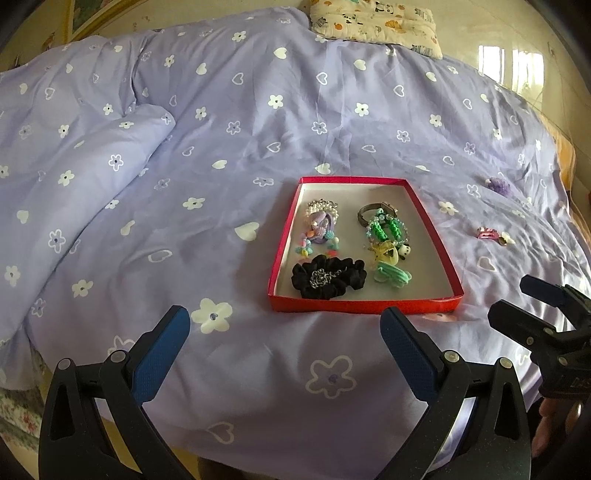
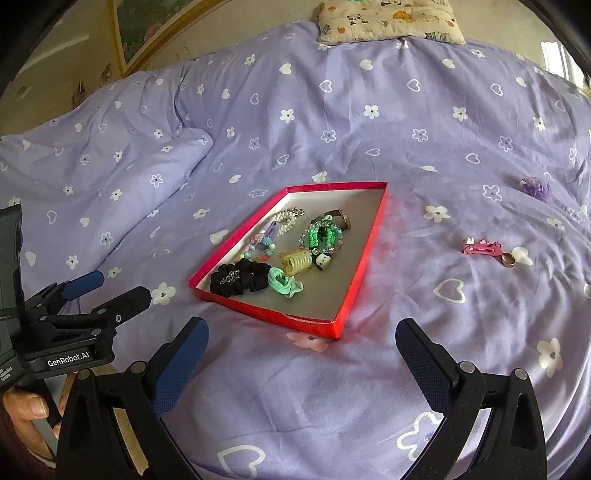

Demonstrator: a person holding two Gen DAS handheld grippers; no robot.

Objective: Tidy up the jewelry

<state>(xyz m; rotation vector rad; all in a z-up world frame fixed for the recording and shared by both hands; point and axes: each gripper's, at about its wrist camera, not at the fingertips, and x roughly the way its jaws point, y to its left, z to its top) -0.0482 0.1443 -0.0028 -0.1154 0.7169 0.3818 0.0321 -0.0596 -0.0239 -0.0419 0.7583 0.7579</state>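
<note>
bed [image 1: 258,122]: lilac duvet with white hearts and flowers fills both views; wide bare fabric left of and beyond the tray, front edge drops off below the grippers
pillow [image 2: 388,18]: cartoon print, at the far edge, well apart from everything else
red tray [image 1: 436,236]: shallow, white floor, flat on the duvet mid-bed; far third of the floor is bare
tray contents: black scrunchie [image 1: 328,277] with a small chain on top at the near-left, mint hair tie [image 2: 284,282] just beside it, green bead bracelet [image 2: 319,234] mid-right, pearl and purple pieces far-left
loose items: purple scrunchie [image 2: 535,188], pink clip [image 2: 482,247] and ring [image 2: 509,260], all on the duvet right of the tray, well apart from it
left gripper [image 1: 284,325]: jaws wide, empty, near the tray's front edge
right gripper [image 2: 301,341]: jaws wide, empty, near the tray's near-right corner
</note>
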